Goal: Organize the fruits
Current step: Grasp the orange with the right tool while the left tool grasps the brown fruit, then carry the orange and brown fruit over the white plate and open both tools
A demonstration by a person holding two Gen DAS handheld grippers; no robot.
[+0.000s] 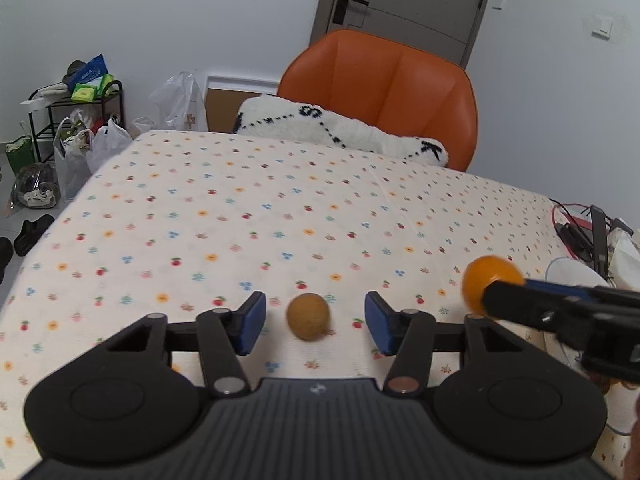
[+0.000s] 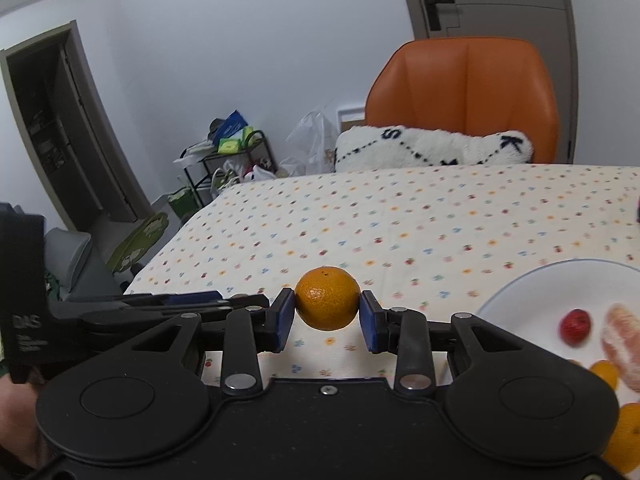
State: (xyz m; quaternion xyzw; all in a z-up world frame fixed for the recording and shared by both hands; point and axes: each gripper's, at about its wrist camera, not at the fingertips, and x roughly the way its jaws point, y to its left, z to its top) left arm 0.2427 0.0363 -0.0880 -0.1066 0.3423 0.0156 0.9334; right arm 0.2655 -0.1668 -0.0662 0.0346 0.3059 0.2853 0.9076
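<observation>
Right gripper pinches round orange mandarin by blue pads; smooth peel could slip short of white plate. Left gripper spread wide around small brown round fruit, which may roll if nudged.

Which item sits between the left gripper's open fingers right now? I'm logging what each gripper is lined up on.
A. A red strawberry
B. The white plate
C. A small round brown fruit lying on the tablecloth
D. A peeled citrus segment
C: in the left wrist view, the small round brown fruit lies on the tablecloth between the spread pads of the left gripper, untouched, while the right gripper holds the orange.
</observation>
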